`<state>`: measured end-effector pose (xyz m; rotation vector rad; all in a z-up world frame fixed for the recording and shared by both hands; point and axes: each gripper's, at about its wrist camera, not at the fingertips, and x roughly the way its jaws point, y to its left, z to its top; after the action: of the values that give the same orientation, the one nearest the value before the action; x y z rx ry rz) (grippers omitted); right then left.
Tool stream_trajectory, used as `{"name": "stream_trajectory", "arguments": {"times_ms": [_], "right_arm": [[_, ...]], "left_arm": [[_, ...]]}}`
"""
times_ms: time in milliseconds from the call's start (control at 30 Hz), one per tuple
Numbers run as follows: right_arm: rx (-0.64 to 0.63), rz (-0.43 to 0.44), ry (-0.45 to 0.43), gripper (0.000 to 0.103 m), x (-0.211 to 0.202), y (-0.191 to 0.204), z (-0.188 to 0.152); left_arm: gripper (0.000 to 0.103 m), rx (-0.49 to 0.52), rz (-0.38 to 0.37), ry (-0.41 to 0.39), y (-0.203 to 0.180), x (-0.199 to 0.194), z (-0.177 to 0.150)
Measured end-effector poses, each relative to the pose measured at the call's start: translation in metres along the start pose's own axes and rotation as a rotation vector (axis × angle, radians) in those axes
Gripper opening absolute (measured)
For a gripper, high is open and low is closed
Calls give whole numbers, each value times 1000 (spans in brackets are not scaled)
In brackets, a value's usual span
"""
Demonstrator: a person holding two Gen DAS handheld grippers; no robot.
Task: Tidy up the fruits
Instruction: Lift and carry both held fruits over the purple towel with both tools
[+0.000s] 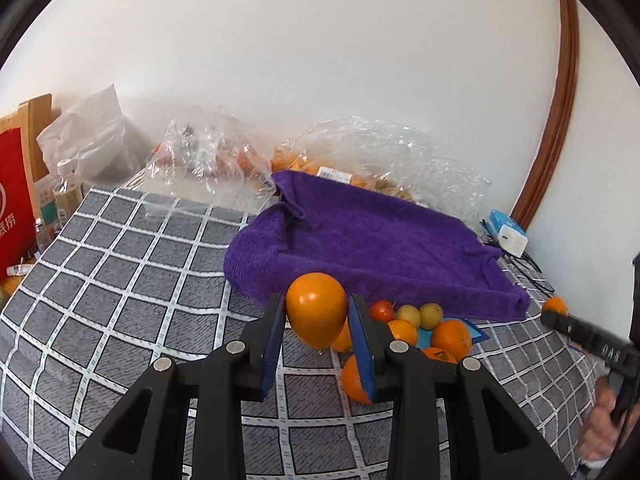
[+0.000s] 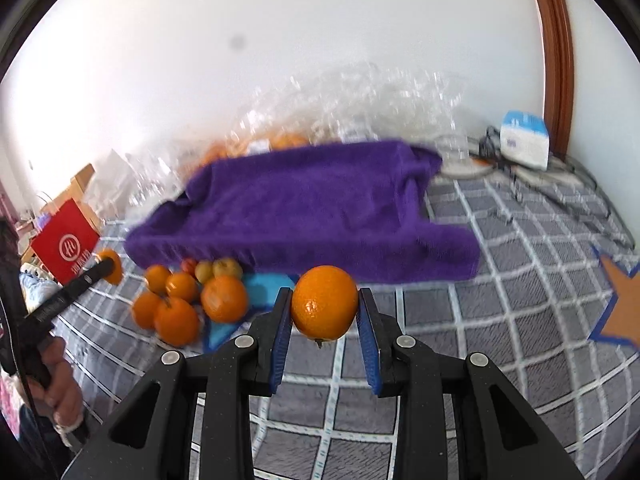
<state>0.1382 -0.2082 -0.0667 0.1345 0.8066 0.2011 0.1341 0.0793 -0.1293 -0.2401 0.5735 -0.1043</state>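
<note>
Each gripper grasps one orange: left gripper [image 1: 317,322] and right gripper [image 2: 325,322], both lifted above the checked cloth [image 1: 120,280]. A fruit pile [image 2: 188,300] beside the purple towel [image 2: 304,208] awaits sorting; most work apparently remains.

It looked like a room in a home. A grey checked cloth [image 1: 120,280] covered the surface in the lower frame, a white wall [image 1: 320,60] rose behind, brown wooden door trim [image 1: 568,100] curved at right, and plastic bags [image 1: 200,160] lay along the wall.
</note>
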Motion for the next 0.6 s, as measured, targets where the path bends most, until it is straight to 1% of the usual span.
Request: {"name": "stream_trajectory", "arguments": {"times_ms": [167, 333, 500, 600], "right_arm": [[-43, -7, -35, 32, -5, 7, 26], [-42, 1, -77, 32, 2, 7, 57], [-26, -26, -96, 32, 21, 2, 88], [-21, -39, -107, 32, 32, -2, 107]], "left_arm": [[30, -6, -6, -11, -5, -13, 17], [30, 20, -2, -67, -15, -20, 54], [30, 15, 12, -88, -24, 0, 86], [30, 19, 27, -98, -29, 18, 103]]}}
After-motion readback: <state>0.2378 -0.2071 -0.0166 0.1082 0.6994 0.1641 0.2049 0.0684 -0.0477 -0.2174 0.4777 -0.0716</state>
